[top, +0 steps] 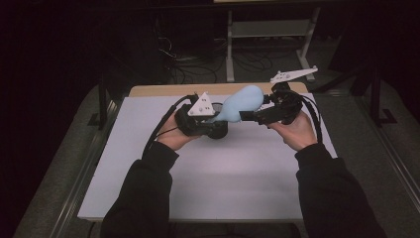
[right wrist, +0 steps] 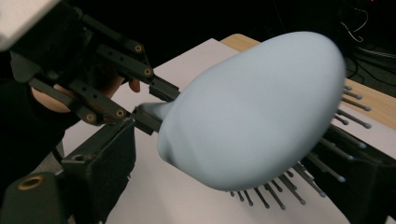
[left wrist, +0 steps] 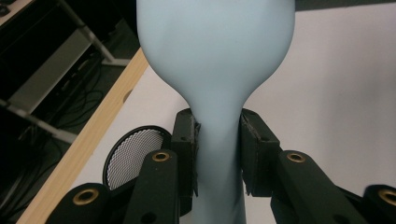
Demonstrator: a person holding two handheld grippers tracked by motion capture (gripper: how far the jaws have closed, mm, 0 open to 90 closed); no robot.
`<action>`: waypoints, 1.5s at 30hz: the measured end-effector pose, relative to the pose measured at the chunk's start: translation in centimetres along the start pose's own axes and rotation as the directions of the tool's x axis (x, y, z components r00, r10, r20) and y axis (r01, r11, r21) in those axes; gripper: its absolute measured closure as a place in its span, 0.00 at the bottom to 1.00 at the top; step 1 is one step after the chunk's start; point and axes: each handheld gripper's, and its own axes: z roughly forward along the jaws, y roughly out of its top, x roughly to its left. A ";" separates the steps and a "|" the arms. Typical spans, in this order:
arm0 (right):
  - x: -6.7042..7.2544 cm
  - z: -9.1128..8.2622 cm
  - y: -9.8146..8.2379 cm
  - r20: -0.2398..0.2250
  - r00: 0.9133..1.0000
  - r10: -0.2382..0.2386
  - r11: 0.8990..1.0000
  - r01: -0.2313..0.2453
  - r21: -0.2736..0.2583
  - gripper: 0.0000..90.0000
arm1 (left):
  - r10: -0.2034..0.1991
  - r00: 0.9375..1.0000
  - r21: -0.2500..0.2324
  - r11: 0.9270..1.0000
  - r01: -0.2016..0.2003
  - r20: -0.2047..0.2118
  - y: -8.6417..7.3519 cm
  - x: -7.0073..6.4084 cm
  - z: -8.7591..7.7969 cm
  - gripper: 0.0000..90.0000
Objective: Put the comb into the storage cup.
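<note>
A pale blue balloon (top: 242,101) hangs above the white table top (top: 213,178) between my two grippers. My left gripper (top: 218,119) is shut on its narrow neck (left wrist: 218,154), with both black pads pressing the rubber in the left gripper view. The round body (left wrist: 215,56) bulges out beyond those pads. My right gripper (right wrist: 238,154) straddles the balloon's body (right wrist: 252,107). Its left jaw stands a little apart from the rubber. Its other jaw carries a bed of thin metal pins (right wrist: 327,158) lying along the balloon's far side; I cannot tell whether they touch. The left gripper (right wrist: 149,105) is also in the right gripper view.
A black round disc with a mesh face (left wrist: 135,154) lies on the table under the left gripper. The table's wooden edge (top: 163,90) runs along the back. Beyond it are a metal stand (top: 267,29) and loose cables on the dark floor.
</note>
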 end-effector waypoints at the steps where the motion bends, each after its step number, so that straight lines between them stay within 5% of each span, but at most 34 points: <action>1: -0.1 -0.1 0.0 0.005 1.000 0.006 1.000 -0.006 -0.005 0.15 | -0.003 1.000 -0.001 1.000 0.003 0.001 0.0 0.0 0.1 0.78; 12: -0.6 0.1 0.2 0.059 0.995 0.085 0.996 -0.084 -0.020 0.33 | 0.015 0.998 0.035 0.999 -0.013 -0.057 0.4 -0.5 0.9 0.78; 23: -0.7 -0.1 0.6 0.009 0.992 0.127 0.992 -0.127 -0.016 0.50 | -0.015 0.998 0.041 0.999 0.017 -0.056 -0.2 -0.8 2.2 0.78; 32: -0.7 -1.0 1.3 -0.079 0.982 0.170 0.985 -0.172 -0.010 0.60 | -0.085 0.996 -0.030 0.996 0.085 0.005 -0.2 -0.9 2.3 0.79; 40: 0.5 -1.4 3.2 -0.044 0.991 0.128 0.991 -0.127 0.042 0.62 | -0.152 0.986 -0.084 0.984 0.157 0.066 -0.4 -0.6 2.2 0.77; 45: 0.8 -1.6 3.8 -0.030 0.993 0.113 0.992 -0.111 0.052 0.62 | -0.181 0.978 -0.097 0.977 0.191 0.102 -0.8 -0.3 1.8 0.67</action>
